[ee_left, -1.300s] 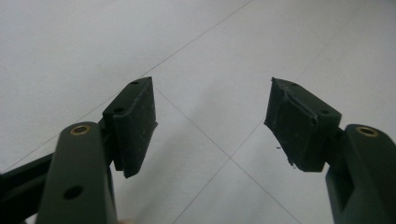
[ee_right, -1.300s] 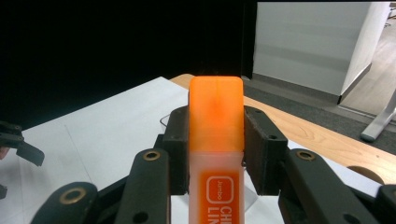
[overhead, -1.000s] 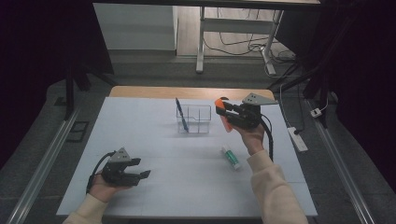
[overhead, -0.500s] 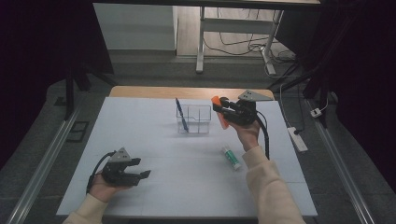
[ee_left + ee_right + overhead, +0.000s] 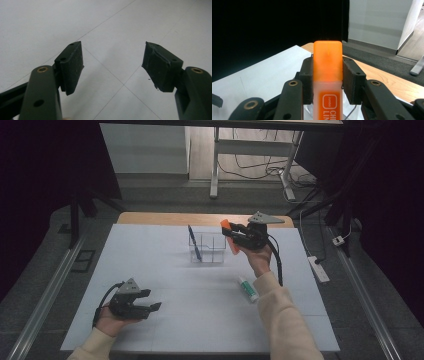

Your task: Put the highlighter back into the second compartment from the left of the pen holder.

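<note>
The right gripper (image 5: 231,231) has carried its orange marker (image 5: 226,225) leftward, above the clear organizer (image 5: 209,251).

orange highlighter (image 5: 327,75) | orange cap, translucent body with orange label | clamped between right gripper (image 5: 236,236) pads, cap foremost | held above clear organiser (image 5: 210,248), near its right end

Bare white table (image 5: 200,310) lay open between both hands. A clear organizer (image 5: 209,249) with a blue pen (image 5: 194,243) and a small tube (image 5: 248,289) stood in the way.
</note>
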`<state>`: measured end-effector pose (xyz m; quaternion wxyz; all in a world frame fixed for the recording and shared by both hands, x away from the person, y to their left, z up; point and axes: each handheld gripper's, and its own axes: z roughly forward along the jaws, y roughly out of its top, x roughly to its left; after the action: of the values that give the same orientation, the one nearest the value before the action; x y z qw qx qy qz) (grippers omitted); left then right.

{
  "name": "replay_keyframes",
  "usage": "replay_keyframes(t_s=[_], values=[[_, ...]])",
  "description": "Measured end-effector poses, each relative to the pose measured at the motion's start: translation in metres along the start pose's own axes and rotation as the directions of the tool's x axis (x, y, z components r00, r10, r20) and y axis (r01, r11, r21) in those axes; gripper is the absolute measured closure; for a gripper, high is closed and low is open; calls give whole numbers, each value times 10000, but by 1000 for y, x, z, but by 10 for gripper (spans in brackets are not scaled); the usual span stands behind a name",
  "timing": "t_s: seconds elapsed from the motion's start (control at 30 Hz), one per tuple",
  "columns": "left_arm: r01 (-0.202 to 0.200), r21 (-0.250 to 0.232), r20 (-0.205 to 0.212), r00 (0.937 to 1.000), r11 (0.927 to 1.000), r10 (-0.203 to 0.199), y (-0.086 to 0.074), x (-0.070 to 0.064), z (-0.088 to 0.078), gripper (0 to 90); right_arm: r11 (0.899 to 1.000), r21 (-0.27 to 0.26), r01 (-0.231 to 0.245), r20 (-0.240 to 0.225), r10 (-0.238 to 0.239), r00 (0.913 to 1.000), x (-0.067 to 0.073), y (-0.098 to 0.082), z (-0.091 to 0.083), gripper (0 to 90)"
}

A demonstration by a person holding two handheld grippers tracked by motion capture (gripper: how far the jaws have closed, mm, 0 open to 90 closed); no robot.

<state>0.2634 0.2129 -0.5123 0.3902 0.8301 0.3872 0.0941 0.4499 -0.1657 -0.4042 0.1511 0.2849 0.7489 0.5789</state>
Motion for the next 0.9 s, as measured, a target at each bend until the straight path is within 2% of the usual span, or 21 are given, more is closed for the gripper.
replay_keyframes(t_s=[0.27,0.63,0.9], values=[[8,-2,20,10000,10000,-8,0,0,0,323,9995,-277,160,41,-159,9999,5,3,8,642],[-35,0,61,10000,10000,35,0,0,1,323,9995,-309,-87,2,87,10000,5,8,23,642],[-12,-10,67,10000,10000,12,0,0,1,322,9997,-208,-137,-113,135,9998,6,7,41,642]])
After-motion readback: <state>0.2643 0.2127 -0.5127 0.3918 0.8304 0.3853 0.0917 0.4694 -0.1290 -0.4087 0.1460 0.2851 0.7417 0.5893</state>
